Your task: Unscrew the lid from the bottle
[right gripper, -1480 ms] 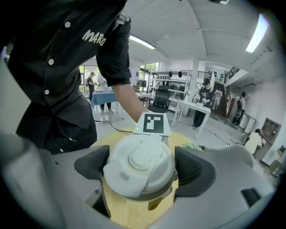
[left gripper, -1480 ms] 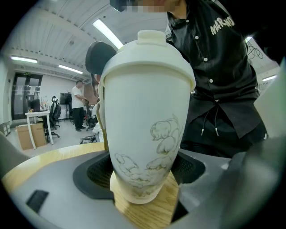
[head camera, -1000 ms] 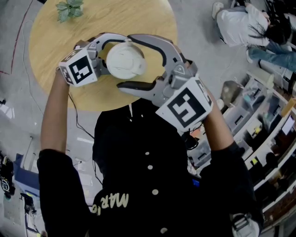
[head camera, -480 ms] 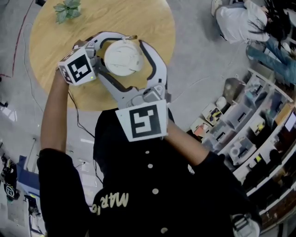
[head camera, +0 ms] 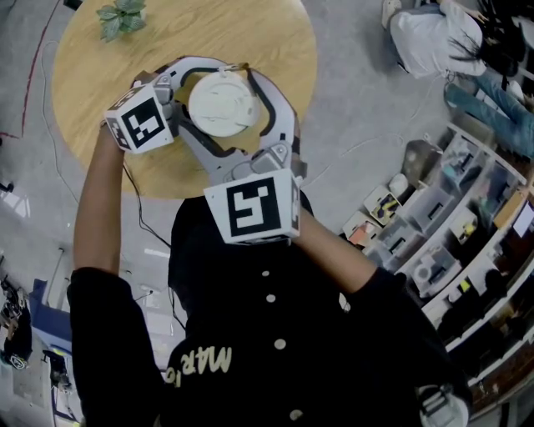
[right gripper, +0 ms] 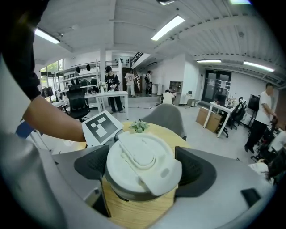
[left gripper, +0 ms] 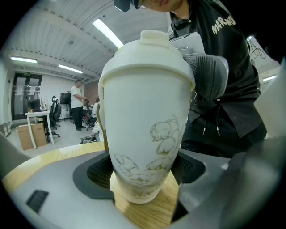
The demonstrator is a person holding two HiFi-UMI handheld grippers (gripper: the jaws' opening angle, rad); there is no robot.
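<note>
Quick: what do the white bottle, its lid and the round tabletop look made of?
The cream-white tapered bottle looks matte plastic, possibly ceramic: opaque, dull, printed line drawing. The white flip-top lid: moulded plastic, hinged tab. The round tabletop: light wood-grain, maybe laminate.

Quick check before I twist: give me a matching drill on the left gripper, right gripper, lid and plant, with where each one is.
1 left gripper
2 right gripper
3 lid
4 plant

A at the far edge of the table
B jaws on either side of the lid
C on top of the bottle
D jaws on either side of the bottle's body

Pairs: 1-D, 2-B, 3-C, 4-A.
</note>
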